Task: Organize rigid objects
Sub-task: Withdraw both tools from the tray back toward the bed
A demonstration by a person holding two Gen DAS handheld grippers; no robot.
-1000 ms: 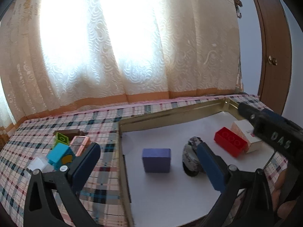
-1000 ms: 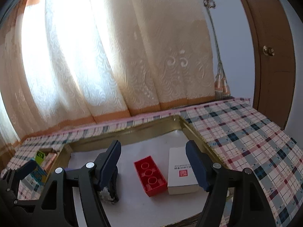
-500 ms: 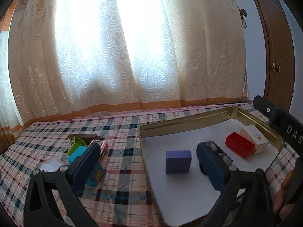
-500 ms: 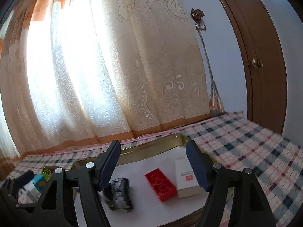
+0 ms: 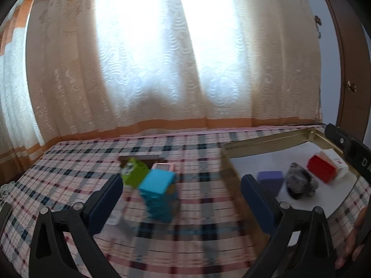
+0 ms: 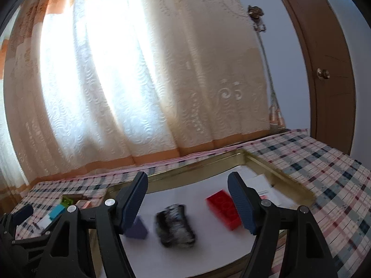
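Note:
On the plaid cloth a turquoise box (image 5: pixel 157 190) stands between the fingers of my left gripper (image 5: pixel 182 197), which is open and short of it. Behind the box sit a green brick (image 5: pixel 134 172) and a pink case (image 5: pixel 163 167). The gold-rimmed tray (image 5: pixel 266 140) at right holds a purple block (image 5: pixel 271 179), a dark speckled stone (image 5: pixel 300 183), a red brick (image 5: pixel 321 169) and a white box (image 5: pixel 337 161). My right gripper (image 6: pixel 189 206) is open above the tray (image 6: pixel 201 164), with the stone (image 6: pixel 175 225) and red brick (image 6: pixel 223 208) beyond its fingers.
A small white item (image 5: pixel 117 213) lies beside the left finger. A dark brown flat piece (image 5: pixel 139 157) rests behind the green brick. Lace curtains hang along the table's far edge. A wooden door (image 6: pixel 331 69) stands at right.
The left gripper has swung left, off the tray; the turquoise box now sits between its fingers. The right gripper has drawn back and tilted up, so the tray items look farther and lower.

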